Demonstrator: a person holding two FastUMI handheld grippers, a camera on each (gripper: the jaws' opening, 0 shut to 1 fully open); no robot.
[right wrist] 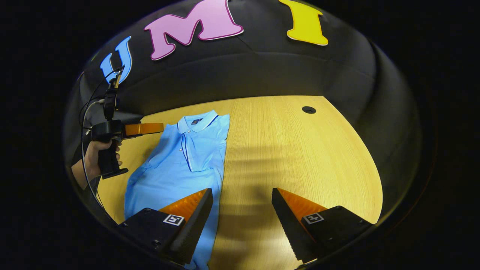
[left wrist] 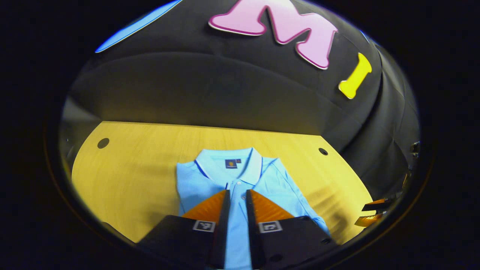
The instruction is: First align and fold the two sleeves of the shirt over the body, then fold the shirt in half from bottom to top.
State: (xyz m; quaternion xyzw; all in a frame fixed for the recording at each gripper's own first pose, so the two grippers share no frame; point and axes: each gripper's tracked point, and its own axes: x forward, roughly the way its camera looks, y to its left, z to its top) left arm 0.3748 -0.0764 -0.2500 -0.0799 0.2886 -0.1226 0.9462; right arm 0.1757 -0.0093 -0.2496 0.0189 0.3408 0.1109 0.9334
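Light-blue polo shirt (right wrist: 180,161) flat on wooden worktop (right wrist: 300,150), collar toward booth wall, sleeves folded in. Left tongs (left wrist: 237,195) above placket, narrow gap between fingers, nothing clamped. Right tongs (right wrist: 242,193) wide apart, just beside shirt's edge. Hand (right wrist: 98,157) grips left handle.

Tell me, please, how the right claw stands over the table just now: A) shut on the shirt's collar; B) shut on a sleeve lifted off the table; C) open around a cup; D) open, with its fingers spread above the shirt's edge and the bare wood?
D: in the right gripper view the right claw has a wide gap between its fingers, over the shirt edge and the table.
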